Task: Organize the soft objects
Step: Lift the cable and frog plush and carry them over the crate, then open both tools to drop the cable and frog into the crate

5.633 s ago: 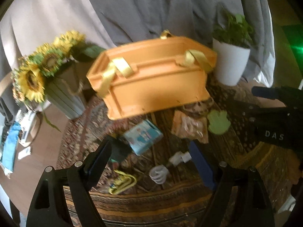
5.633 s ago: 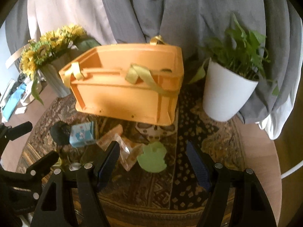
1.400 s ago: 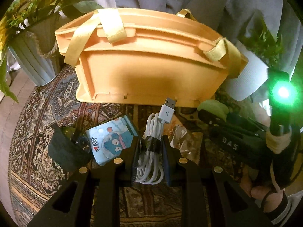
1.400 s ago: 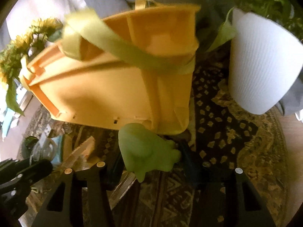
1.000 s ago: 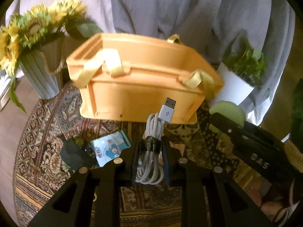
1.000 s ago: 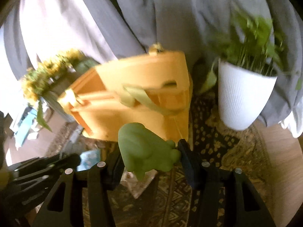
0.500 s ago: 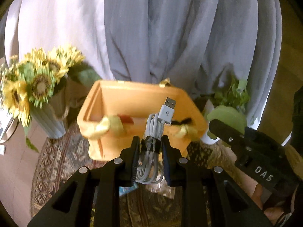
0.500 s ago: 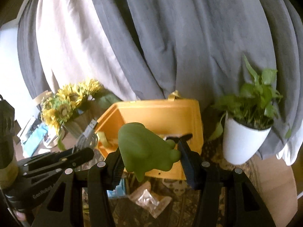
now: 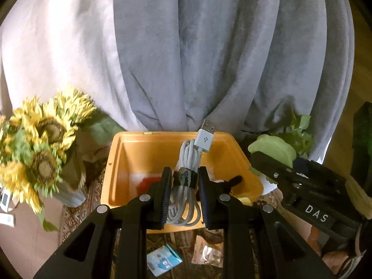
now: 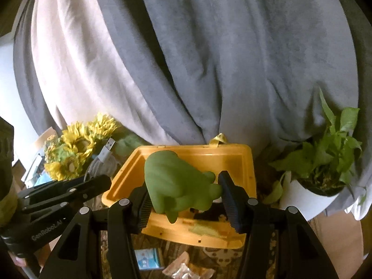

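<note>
My left gripper [image 9: 183, 181] is shut on a coiled white USB cable [image 9: 188, 169] and holds it raised above the open orange crate [image 9: 116, 162]. My right gripper [image 10: 183, 193] is shut on a soft green toy [image 10: 174, 183], also raised over the orange crate [image 10: 247, 162]. The green toy shows in the left wrist view [image 9: 272, 150] at the right, and the cable plug shows in the right wrist view [image 10: 107, 151] at the left. A red item and a black item lie inside the crate.
A sunflower vase [image 9: 39, 153] stands left of the crate and a white potted plant [image 10: 320, 174] to its right. A blue tissue pack [image 9: 164, 259] and a clear packet [image 9: 209, 253] lie on the patterned rug in front. Grey curtains hang behind.
Both grippers have risen with their loads, so I look down into the crate from above. The cable and green toy stay gripped.
</note>
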